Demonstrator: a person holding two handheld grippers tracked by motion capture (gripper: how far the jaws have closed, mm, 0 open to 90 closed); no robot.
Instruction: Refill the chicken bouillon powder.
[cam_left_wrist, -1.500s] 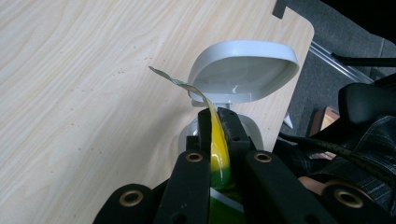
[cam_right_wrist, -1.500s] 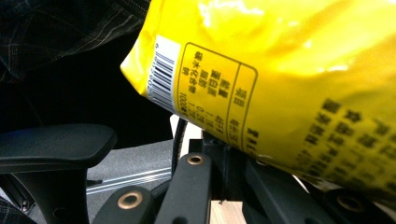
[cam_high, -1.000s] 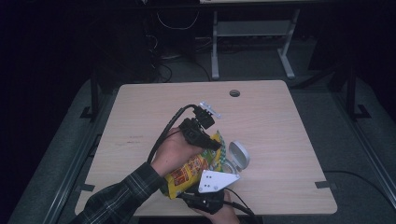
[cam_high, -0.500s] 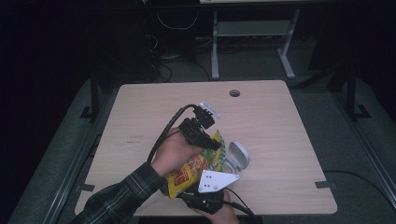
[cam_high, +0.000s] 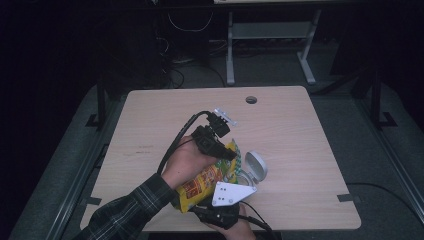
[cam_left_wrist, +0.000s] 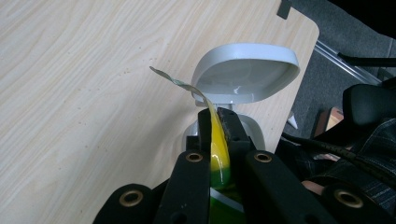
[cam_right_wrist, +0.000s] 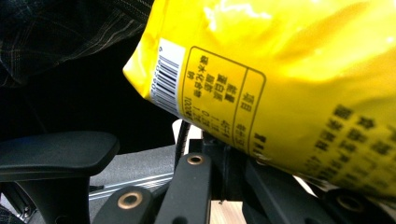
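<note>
A yellow snack bag (cam_high: 202, 182) is held tilted above the table's near side between both grippers. My left gripper (cam_high: 231, 155) is shut on the bag's top edge (cam_left_wrist: 215, 135), which shows as a thin yellow strip between the two black jaws, with a torn flap curling up past them. My right gripper (cam_high: 207, 205), with its grey plate on top, sits under the bag at the table's front edge. In the right gripper view its jaws stand close together on the bag's lower seam (cam_right_wrist: 252, 151). A white container (cam_left_wrist: 245, 74) with its flip lid open stands just beyond the left jaws.
The white container (cam_high: 254, 167) stands on the wooden table (cam_high: 300, 140) right of the bag. A cable hole (cam_high: 251, 99) sits near the far edge. A black chair armrest (cam_right_wrist: 56, 154) is below the table's edge. A plaid sleeve (cam_high: 130, 205) comes in from the lower left.
</note>
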